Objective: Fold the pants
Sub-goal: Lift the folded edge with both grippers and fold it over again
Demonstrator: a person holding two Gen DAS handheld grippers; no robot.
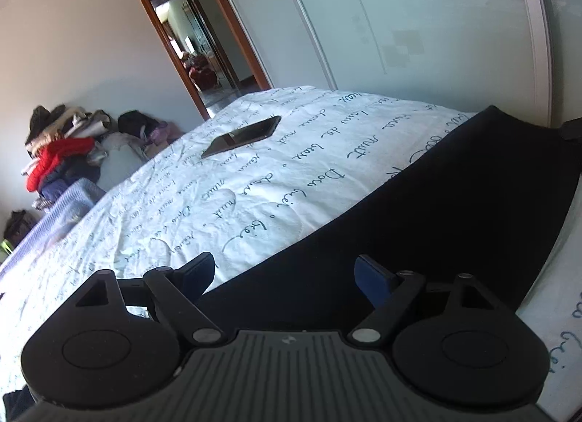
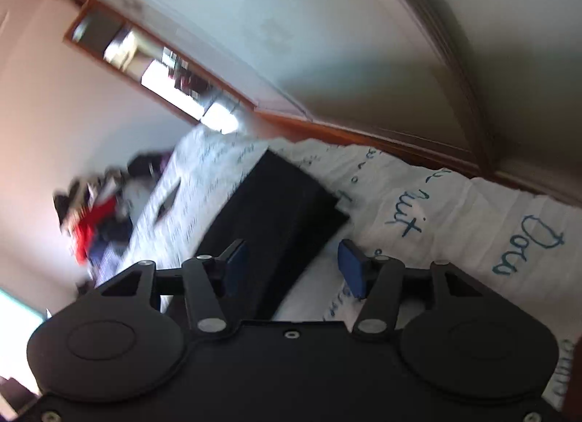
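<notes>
Left gripper (image 1: 285, 276) gapes over pants (image 1: 418, 225), phone (image 1: 242, 136) beyond

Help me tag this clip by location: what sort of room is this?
Most likely a home bedroom. A bed with a script-printed sheet fills the view, black pants lie on it, clothes are piled by the wall, and a sliding wardrobe stands behind.

Both tongs, left (image 1: 285, 276) and right (image 2: 293, 265), gape empty.
</notes>
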